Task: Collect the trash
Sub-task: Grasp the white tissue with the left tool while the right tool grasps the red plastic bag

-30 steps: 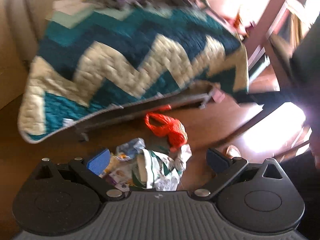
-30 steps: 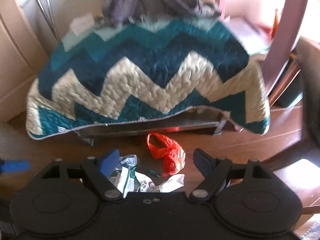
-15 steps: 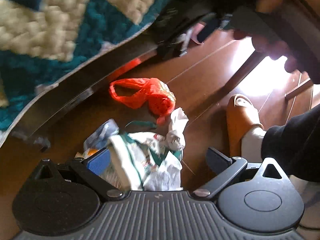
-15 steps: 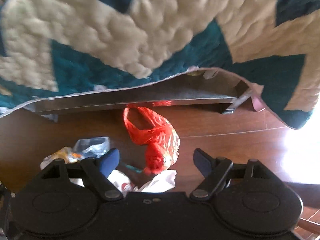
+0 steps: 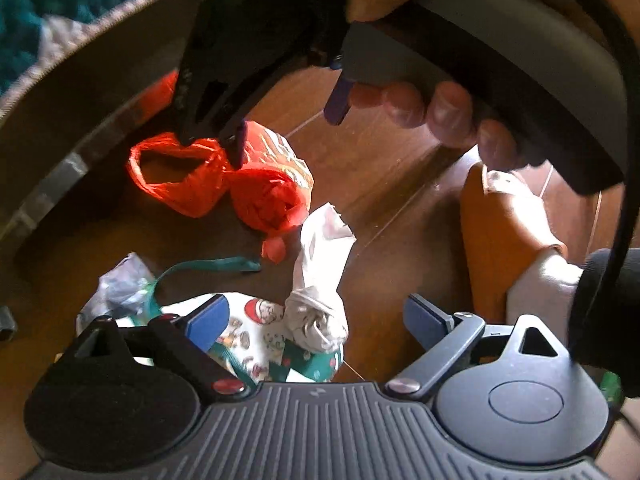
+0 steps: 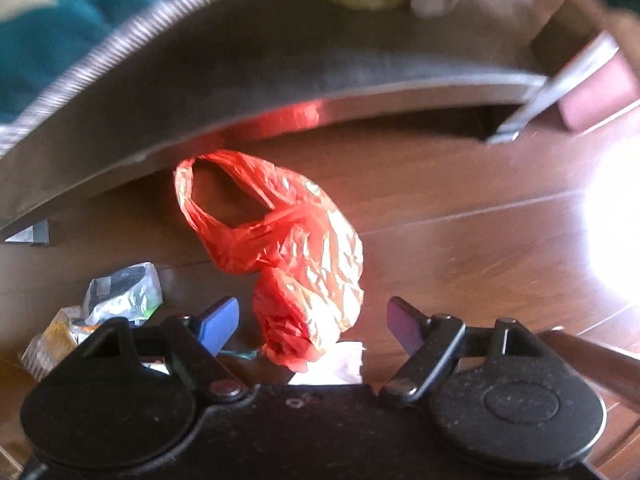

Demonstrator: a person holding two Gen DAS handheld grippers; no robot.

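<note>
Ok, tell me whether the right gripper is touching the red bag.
Cannot tell. In the left wrist view one finger of the right gripper overlaps the red bag, with no gap or contact plainly shown.

Both wrist cameras look steeply down, close above the wooden floor (image 6: 460, 184), sharing the red plastic bag (image 5: 256, 184) (image 6: 288, 240).

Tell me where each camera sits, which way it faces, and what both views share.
Left wrist: on the left gripper, jaws closing around nothing, facing down at a tied printed bag; shows the right hand, a slippered foot.
Right wrist: on the right gripper, facing down; no body.
Shared: red plastic bag, wooden floor.
</note>
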